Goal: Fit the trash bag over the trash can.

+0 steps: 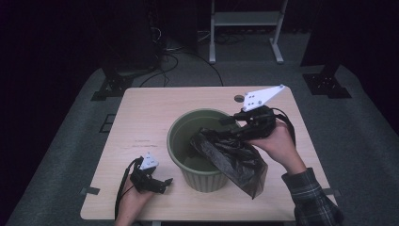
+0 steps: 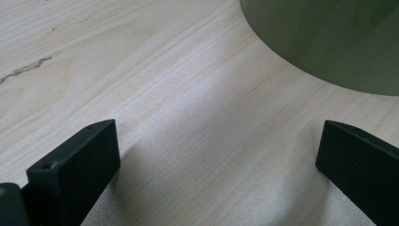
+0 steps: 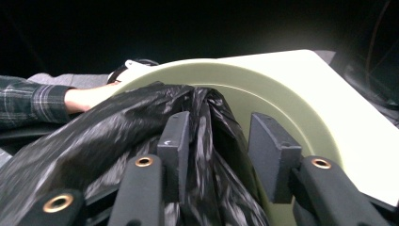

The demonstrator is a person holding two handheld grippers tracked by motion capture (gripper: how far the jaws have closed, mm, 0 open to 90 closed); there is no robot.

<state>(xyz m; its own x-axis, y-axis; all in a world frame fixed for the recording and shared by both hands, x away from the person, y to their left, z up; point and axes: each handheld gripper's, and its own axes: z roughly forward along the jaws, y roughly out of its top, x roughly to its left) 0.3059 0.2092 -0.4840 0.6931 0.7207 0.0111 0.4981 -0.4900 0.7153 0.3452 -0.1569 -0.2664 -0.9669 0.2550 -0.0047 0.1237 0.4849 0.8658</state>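
Wooden table [image 1: 141, 117] mostly bare, left claw [image 1: 162, 182] open near front edge, right claw [image 1: 231, 129] loosely around black bag [image 1: 235, 160] over green bin [image 1: 176, 129].

Left gripper [image 1: 162, 182] low, jaws wide apart; right gripper [image 1: 225, 133] raised, jaws seemingly part-spread.
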